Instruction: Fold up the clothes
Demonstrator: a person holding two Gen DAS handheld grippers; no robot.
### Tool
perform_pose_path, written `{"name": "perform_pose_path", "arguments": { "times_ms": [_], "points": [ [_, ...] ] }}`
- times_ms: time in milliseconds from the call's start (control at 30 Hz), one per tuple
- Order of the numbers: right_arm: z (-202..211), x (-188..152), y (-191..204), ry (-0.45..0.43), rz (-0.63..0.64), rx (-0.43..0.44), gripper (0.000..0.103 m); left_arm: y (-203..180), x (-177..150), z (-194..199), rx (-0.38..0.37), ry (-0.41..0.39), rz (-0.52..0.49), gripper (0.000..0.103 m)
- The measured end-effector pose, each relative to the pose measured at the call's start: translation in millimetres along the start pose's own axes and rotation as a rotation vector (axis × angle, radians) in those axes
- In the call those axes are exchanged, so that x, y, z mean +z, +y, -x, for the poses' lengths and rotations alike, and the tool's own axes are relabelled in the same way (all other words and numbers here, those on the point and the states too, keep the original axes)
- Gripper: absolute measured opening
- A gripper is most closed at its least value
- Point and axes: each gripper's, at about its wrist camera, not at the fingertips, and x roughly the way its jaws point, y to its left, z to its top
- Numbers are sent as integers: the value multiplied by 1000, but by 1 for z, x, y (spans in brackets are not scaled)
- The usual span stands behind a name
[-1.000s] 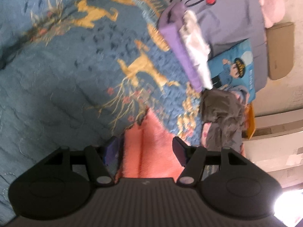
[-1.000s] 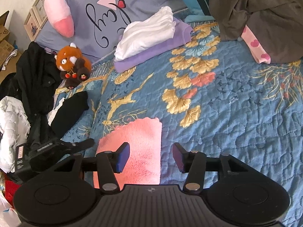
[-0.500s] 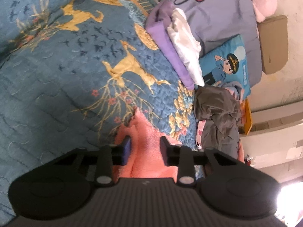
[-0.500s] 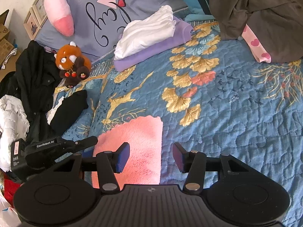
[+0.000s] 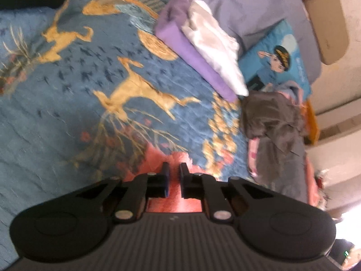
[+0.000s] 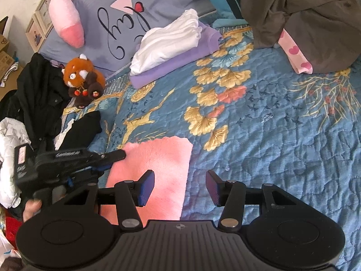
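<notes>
The left gripper (image 5: 173,171) has just been closing and now pinches the fluffy pink fleece cloth (image 6: 158,164) (a fold looks ready); the right gripper (image 6: 180,188) hangs spread.

Pink cloth (image 6: 155,171) on blue quilt (image 6: 270,135)
</notes>
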Motion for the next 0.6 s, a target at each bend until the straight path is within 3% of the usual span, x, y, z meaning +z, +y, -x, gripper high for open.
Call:
{"name": "perform_pose_path", "arguments": {
  "times_ms": [67,167,233,333,400,467,600],
  "points": [
    [-1,-3,5,8,30,25,52,4,1,-1,10,5,16,10],
    [-6,-8,14,16,88,3,53,9,-4,16,2,-31,22,20],
    [-11,-8,12,21,74,-19,54,10,-10,35,-15,-80,25,42],
    [-17,-6,1,35,-22,-11,56,7,-24,64,-106,-133,32,51],
    [-23,-2,-8,49,-89,10,56,0,-35,70,-197,-116,36,59],
    [-30,2,-16,69,-153,38,58,-9,-44,64,-192,-73,19,62],
    [-48,12,-27,108,-248,86,60,-19,-64,38,-53,14,-14,62]
  ]
}}
